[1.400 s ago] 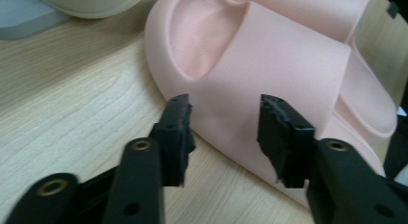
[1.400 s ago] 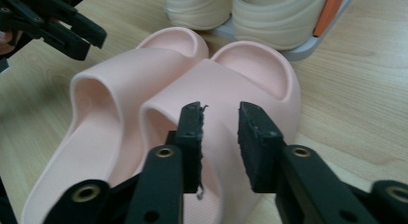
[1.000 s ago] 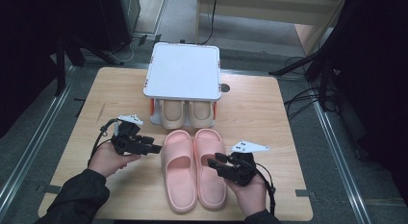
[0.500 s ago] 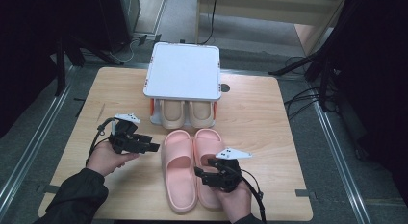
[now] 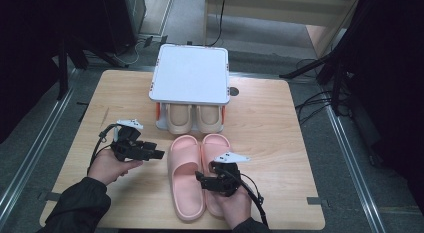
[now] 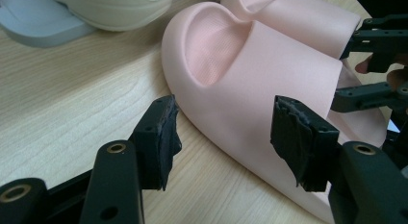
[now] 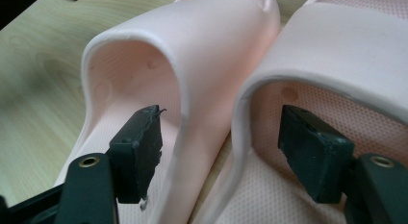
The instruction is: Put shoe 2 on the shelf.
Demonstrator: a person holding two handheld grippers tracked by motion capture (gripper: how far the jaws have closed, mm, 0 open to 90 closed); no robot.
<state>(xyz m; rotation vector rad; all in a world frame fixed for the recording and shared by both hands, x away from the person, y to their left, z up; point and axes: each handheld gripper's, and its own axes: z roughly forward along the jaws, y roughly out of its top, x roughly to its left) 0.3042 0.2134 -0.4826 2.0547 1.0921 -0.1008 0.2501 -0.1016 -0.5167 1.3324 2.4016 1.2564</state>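
Pink slippers (image 5: 200, 178) lying side by side on desk (image 5: 270, 128), just in front of shoe rack (image 5: 190, 75) holding beige pair (image 5: 194, 118).

Right gripper (image 5: 202, 181) jaws, just been opening, now released, straddling slippers' adjoining inner walls, one jaw inside each slipper; likely readying to pinch both together.

Left gripper (image 5: 159, 154) waiting beside slippers' left edge, jaws released, grasping nothing.

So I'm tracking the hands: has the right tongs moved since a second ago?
Yes. The right tongs slid left across the pink slippers, jaws just opened, straddling both inner edges.
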